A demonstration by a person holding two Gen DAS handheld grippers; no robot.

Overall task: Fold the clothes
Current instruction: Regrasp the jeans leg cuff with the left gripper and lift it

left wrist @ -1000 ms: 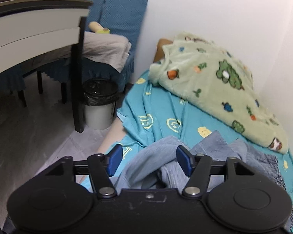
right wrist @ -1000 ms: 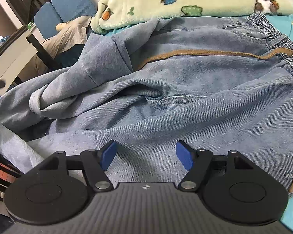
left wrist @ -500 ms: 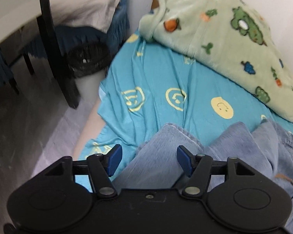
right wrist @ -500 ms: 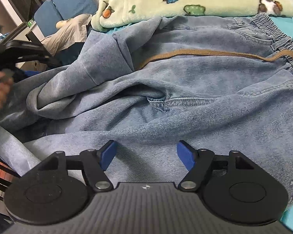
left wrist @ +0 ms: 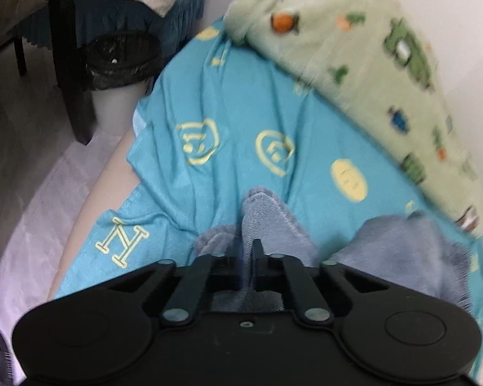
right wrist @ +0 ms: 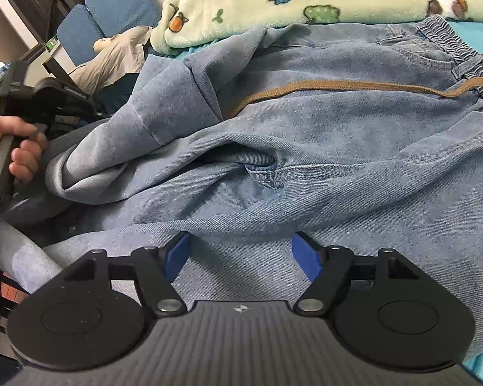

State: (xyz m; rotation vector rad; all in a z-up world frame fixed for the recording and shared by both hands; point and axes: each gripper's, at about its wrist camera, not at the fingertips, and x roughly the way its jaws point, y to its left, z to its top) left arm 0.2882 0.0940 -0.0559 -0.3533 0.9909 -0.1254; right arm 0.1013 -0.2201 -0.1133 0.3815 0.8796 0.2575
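Folding has barely begun: the jeans (right wrist: 322,148) sprawl rumpled across the bed sheet (left wrist: 241,112), filling most of the right wrist view. At lower centre, the left hand-held gripper (left wrist: 246,254) is pinched on a trouser-leg end (left wrist: 260,209); the right hand-held gripper (right wrist: 241,254) hovers wide, empty. Every fold remains.

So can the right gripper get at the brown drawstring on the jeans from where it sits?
Probably yes: the right gripper is open over the jeans, and the brown drawstring lies exposed ahead, nothing covering it.
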